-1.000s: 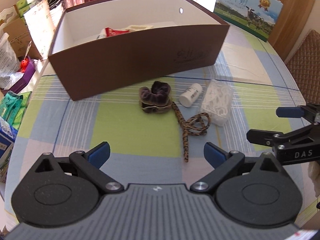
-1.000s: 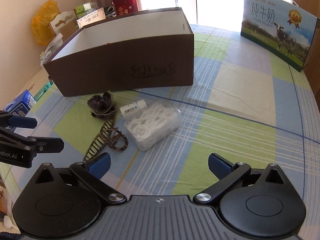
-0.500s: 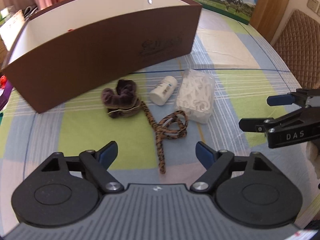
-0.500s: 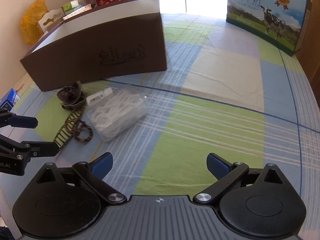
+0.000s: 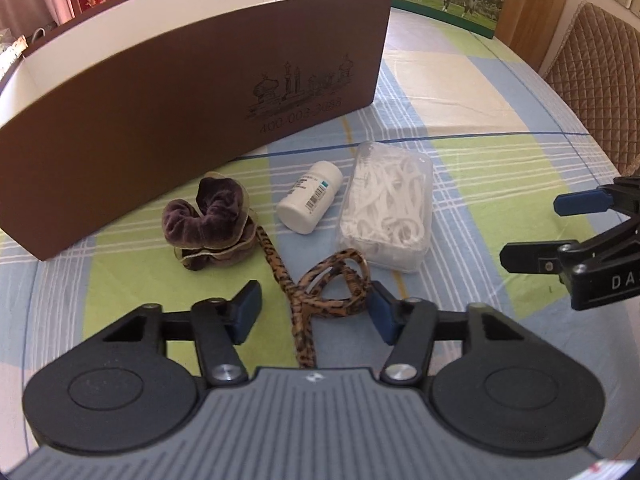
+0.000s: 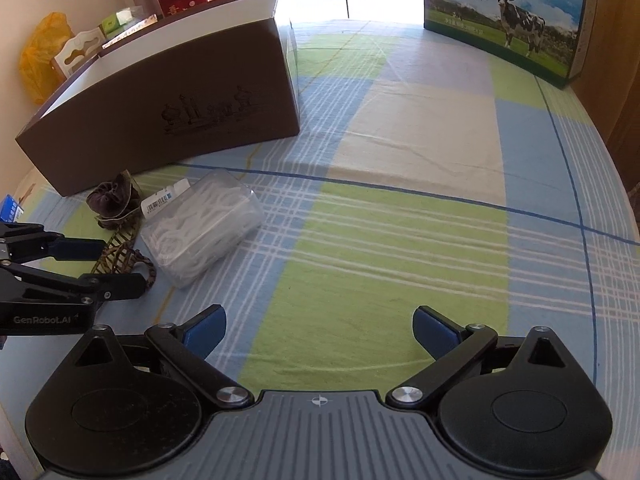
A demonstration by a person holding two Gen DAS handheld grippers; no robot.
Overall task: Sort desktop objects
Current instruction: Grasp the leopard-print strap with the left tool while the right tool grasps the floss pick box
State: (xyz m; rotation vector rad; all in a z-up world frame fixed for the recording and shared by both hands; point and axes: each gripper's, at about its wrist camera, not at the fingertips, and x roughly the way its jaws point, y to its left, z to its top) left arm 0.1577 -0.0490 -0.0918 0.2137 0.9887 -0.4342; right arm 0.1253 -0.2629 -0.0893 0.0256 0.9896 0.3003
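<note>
Currently left gripper (image 5: pixel 314 314) closing, leopard cord (image 5: pixel 320 288) between its pads, no contact yet; scrunchie (image 5: pixel 208 220), pill bottle (image 5: pixel 310 202), floss box (image 5: pixel 390 204) crowd just beyond, before brown box (image 5: pixel 192 92). Right gripper (image 6: pixel 320 330) open, empty.

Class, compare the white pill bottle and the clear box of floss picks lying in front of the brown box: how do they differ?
The white pill bottle is opaque and round, with a barcode label; the clear box of floss picks is see-through, rectangular and shows its white picks. The bottle lies tipped on its side; the box lies flat and is the larger. Both rest on the checked tablecloth, side by side.
</note>
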